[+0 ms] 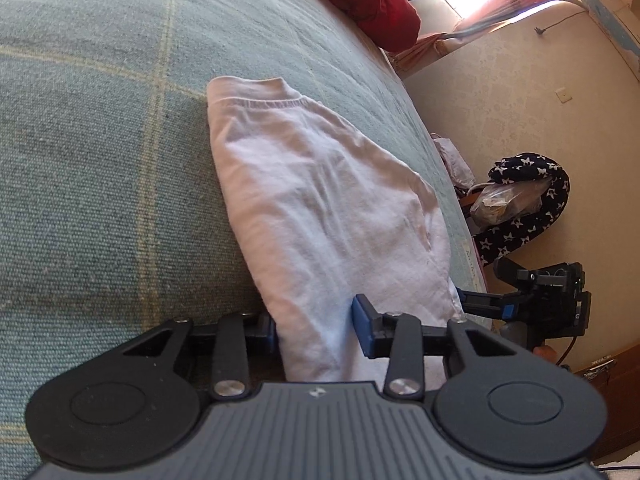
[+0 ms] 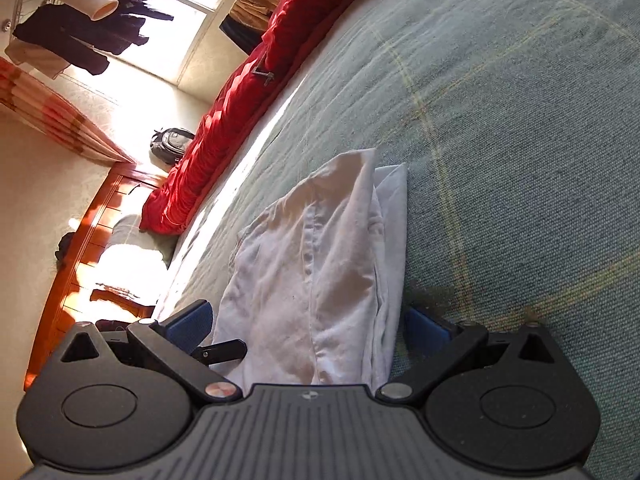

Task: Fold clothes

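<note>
A white folded garment lies on the green plaid bedspread, close to the bed's right edge. My left gripper sits at the garment's near end. Its blue pads press a bunch of the cloth from both sides, and more cloth spills past the right pad. In the right wrist view the same garment runs away from me between the fingers of my right gripper. That gripper stands wide open, and its blue pads sit on either side of the cloth without pressing it. The black body of my right gripper shows at the garment's right corner.
A red quilt lies along the far side of the bed. Beyond the bed edge, a black star-patterned cloth and a plastic bag sit on the floor. A wooden bed frame, a backpack and hanging clothes are at the left.
</note>
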Demonstrator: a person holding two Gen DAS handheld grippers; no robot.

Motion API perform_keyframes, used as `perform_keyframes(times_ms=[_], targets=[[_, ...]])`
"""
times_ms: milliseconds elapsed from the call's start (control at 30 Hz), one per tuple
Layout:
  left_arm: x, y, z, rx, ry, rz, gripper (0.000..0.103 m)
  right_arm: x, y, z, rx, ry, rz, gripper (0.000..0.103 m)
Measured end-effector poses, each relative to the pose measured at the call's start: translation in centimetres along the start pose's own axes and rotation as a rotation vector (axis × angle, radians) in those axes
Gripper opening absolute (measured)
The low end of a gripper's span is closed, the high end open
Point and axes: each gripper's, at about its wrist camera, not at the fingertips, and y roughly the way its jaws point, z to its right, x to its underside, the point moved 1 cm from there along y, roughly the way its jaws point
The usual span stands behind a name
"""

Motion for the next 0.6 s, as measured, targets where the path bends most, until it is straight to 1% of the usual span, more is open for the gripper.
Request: perform_keyframes(times_ms=[167, 233, 333, 467, 567, 600], targets=[[-0.1, 0.0, 0.2, -0.011, 0.004, 0.000, 0.038, -2.6, 2.4, 0.0, -0.011, -0.007, -0.015, 0.103], [-0.1, -0.1, 0.2, -0.015, 0.007, 0.001, 0.038, -2.9, 2.9, -0.1, -0.010, -0.009, -0.023, 0.103], [-0.1, -0.2, 0.0, -0.014, 0.010, 0.005, 0.038, -2.0, 2.4, -0.3, -0.031, -0.017, -0.054, 0.103], [-0.1, -0.3, -0.3, -0.011, 0.011, 0.007, 0.038, 0.6, 1.2, -0.3, -0.105, -0.005, -0.117, 0.103], [-0.2, -0.3, -0.4, -0.011, 0.008, 0.004, 0.038, 0.7, 1.6, -0.7, -0.098, -0.042, -0.139, 0.103], [-0.2, -0.3, -0.4, -0.011, 0.007, 0.005, 0.038, 0.2, 2.1, -0.7, -0.099, -0.045, -0.146, 0.103]])
